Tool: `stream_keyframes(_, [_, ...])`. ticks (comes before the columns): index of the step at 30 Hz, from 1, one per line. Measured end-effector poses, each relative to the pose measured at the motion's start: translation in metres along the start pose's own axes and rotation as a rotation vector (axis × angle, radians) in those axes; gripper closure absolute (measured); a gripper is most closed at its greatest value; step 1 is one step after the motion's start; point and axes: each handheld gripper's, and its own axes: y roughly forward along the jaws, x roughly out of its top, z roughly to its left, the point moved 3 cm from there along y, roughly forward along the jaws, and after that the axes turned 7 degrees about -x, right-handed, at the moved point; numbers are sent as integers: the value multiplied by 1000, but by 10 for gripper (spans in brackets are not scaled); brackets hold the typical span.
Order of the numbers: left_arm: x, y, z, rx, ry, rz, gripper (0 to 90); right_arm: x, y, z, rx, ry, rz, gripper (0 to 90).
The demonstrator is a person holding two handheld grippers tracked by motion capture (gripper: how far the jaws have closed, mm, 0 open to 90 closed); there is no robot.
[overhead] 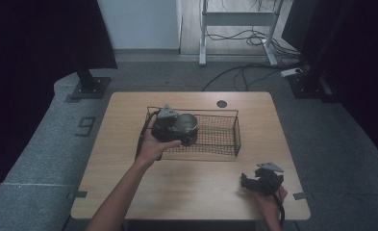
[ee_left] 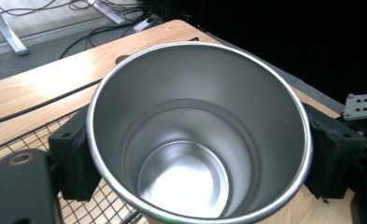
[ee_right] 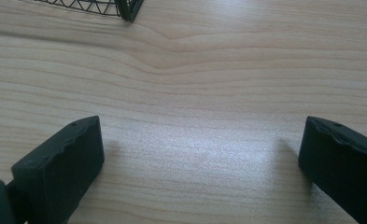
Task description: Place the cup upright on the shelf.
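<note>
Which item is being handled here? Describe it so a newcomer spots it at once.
On the wooden table sits a black wire basket. At its left end the left gripper is shut on a metal cup. It is the one shiny thing: round, open-topped, empty.

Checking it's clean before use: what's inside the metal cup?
The cup, clamped by the left gripper, looks empty: bare shiny walls and bottom. Its near inner wall is hidden behind the rim.
</note>
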Motion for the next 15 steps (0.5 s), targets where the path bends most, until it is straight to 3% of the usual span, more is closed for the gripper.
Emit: stream_keyframes(15, [9, 20, 17, 11, -3, 20, 157, 0, 0, 0, 0, 0, 0, 0])
